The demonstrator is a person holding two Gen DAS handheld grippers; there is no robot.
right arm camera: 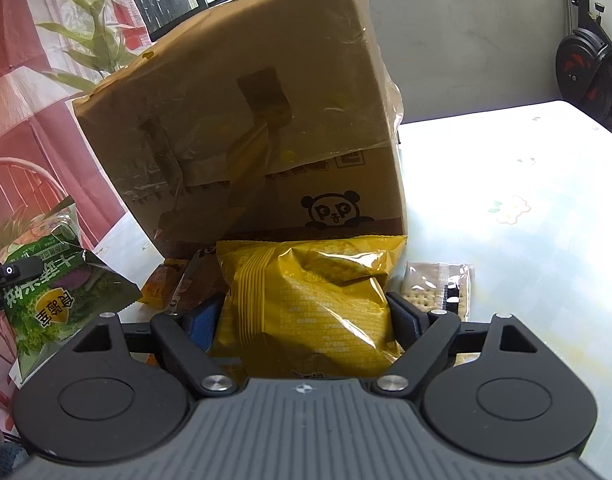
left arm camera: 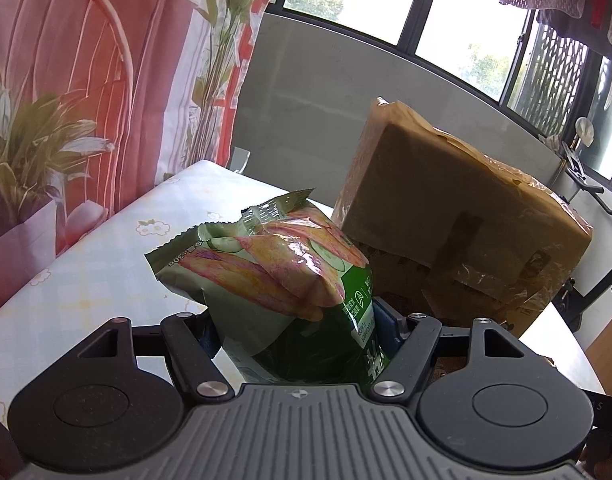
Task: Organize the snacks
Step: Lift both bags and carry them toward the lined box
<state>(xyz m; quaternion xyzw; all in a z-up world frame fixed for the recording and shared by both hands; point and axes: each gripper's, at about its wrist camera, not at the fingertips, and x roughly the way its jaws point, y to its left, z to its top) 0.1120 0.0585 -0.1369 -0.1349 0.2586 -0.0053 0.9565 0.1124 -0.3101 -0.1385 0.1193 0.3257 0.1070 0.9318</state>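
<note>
My left gripper point(left arm camera: 298, 320) is shut on a green snack bag point(left arm camera: 274, 264) with pink and yellow chips printed on it, held above the table. The same green bag point(right arm camera: 54, 296) shows at the left of the right wrist view. My right gripper point(right arm camera: 306, 316) is shut on a yellow snack bag point(right arm camera: 314, 296), just in front of a brown cardboard box point(right arm camera: 242, 120) with a panda print. The box point(left arm camera: 458, 208) stands to the right of the green bag in the left wrist view, its taped flap up.
A clear cracker packet point(right arm camera: 438, 284) lies right of the yellow bag. An orange snack packet point(right arm camera: 158, 284) lies at the box's foot on the left. The table point(right arm camera: 526, 240) has a pale floral cloth. A red patterned curtain point(left arm camera: 66, 100) hangs at the left. An exercise bike point(right arm camera: 586, 60) stands behind the table.
</note>
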